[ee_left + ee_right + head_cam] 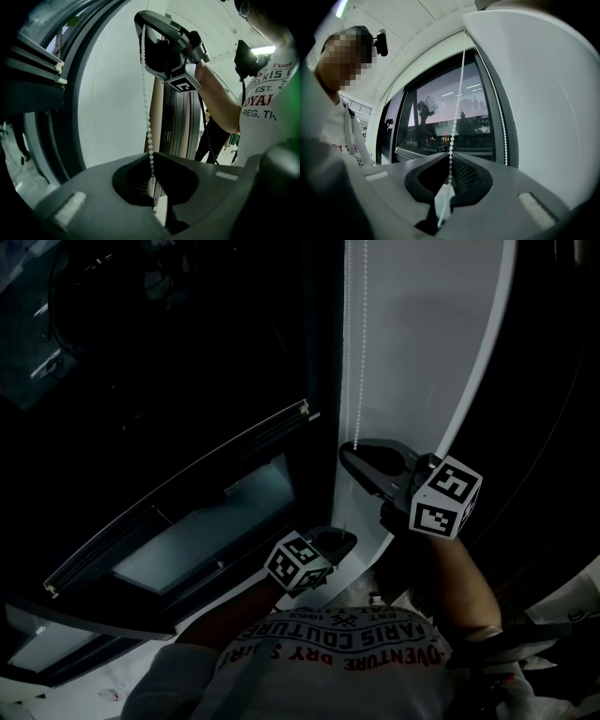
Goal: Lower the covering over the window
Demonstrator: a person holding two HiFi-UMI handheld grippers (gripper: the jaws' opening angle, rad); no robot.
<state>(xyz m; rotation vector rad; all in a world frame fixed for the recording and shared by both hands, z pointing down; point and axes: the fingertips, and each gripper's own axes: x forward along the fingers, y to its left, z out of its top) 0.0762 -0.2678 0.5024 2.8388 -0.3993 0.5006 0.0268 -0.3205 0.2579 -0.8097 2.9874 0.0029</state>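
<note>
The bead chain (363, 343) that works the covering hangs at the right edge of the window (440, 117), beside the white wall (422, 334). The right gripper (350, 452) is pinched onto one strand higher up, and the left gripper (339, 540) is clamped tight on the same strand below it. The glass shows bare as far up as the right gripper view reaches, and I cannot pick out the covering itself. The lowering seems hardly begun, with most of the pulling left
</note>
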